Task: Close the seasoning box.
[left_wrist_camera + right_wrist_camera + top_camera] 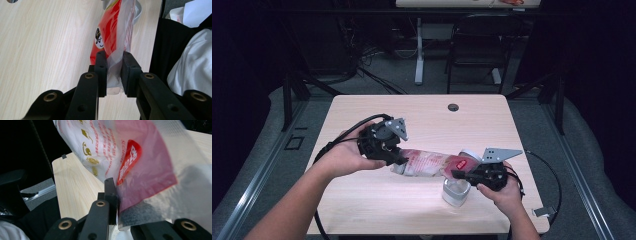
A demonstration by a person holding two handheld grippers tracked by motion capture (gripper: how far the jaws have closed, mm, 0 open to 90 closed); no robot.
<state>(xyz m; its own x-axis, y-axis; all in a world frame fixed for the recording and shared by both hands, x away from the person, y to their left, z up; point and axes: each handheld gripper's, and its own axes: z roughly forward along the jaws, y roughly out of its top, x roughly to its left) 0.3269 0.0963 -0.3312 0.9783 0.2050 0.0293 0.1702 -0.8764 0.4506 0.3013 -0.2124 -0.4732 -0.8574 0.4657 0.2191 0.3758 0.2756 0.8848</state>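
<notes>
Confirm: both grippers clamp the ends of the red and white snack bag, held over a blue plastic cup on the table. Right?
Not quite: the cup under the snack bag is clear, not blue, as the high view shows. The rest holds: the left gripper and the right gripper each clamp an end of the bag above the table.

We find printed matter on one item alone, the red and white plastic bag (105,147). In the right gripper view its white panel carries rows of small red print and several gold pictograms, all too small and tilted for us to read. A red patch there bears white characters, blurred beyond reading. In the left gripper view we note a round cartoon-face logo on the red panel.
</notes>
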